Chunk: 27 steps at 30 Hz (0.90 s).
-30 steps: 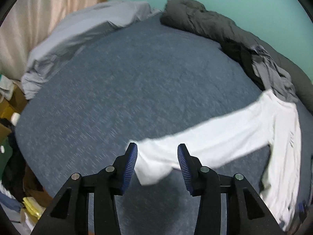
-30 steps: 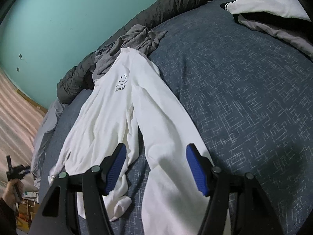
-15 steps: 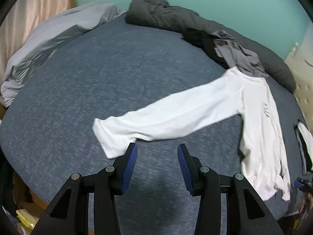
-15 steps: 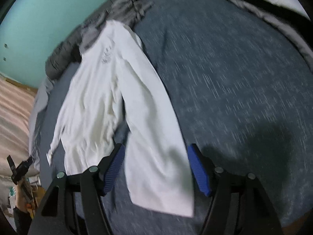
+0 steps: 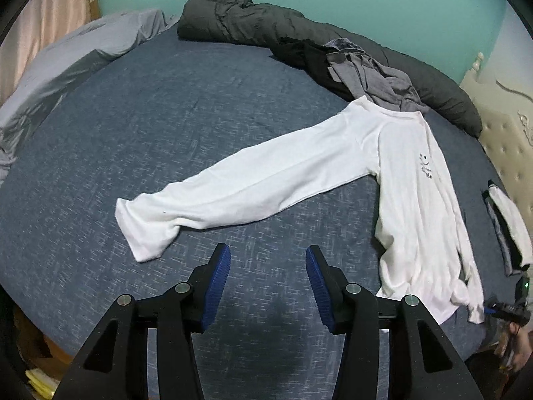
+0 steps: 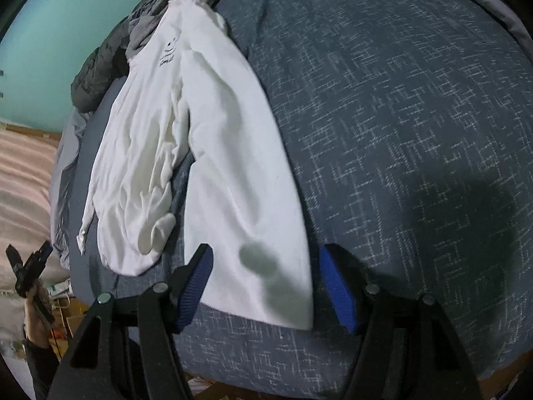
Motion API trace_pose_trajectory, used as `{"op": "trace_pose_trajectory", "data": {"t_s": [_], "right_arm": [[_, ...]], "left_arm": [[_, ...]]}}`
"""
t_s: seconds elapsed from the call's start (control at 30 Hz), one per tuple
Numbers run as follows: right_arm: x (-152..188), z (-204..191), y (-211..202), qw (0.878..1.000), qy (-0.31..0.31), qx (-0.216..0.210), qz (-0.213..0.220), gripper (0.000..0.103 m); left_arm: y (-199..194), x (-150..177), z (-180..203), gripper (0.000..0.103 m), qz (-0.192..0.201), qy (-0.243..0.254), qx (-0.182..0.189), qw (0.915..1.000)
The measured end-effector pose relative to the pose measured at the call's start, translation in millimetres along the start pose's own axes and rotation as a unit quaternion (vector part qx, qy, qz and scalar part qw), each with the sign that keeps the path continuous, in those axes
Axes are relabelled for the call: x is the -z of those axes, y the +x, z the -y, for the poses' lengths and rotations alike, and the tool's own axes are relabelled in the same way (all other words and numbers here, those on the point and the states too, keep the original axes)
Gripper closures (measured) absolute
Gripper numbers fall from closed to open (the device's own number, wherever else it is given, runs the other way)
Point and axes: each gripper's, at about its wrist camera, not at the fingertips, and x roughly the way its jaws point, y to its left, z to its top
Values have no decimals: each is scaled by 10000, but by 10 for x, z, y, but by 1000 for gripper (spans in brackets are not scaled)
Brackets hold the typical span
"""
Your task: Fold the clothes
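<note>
Two grippers, jaws wide, holding nothing. Right gripper straddles a sleeve end of the white shirt, sleeve running straight ahead. Left gripper hangs short of the other cuff, spread crosswise on the bed.

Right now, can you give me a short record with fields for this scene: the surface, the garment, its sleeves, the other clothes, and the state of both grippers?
surface: dark blue woven bed cover
garment: white long-sleeved shirt lying flat, small black print on the chest
sleeves: one sleeve stretched out sideways, cuff in front of the left gripper
other clothes: crumpled grey garment at the shirt's collar, dark grey quilt behind
left gripper: open, holding nothing
right gripper: open, jaws on either side of the shirt's near end
</note>
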Motion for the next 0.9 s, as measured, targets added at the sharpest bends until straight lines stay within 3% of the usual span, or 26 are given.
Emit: {"op": "trace_pose_trajectory", "data": {"t_s": [0.07, 0.17, 0.37, 0.6, 0.7, 0.9], "right_arm": [[15, -7, 0, 10000, -80, 4, -14, 85], [-2, 23, -55, 9997, -190, 90, 117, 99], [-222, 43, -539, 9968, -344, 22, 723, 101], [-875, 17, -1490, 9842, -551, 485, 1608, 101], [-1138, 30, -1747, 9782, -607, 785, 1823, 101], [-1355, 175, -1889, 9589, -556, 1708, 2196, 101]], "left_arm": [[18, -3, 29, 52, -19, -15, 51, 10000], [44, -8, 72, 52, -46, -38, 128, 9999], [101, -6, 147, 52, -117, 34, 130, 9998], [149, -42, 193, 48, -129, 22, 127, 9998], [170, -38, 234, 47, -151, 57, 119, 9998], [235, -22, 295, 47, -239, 151, 96, 9996]]}}
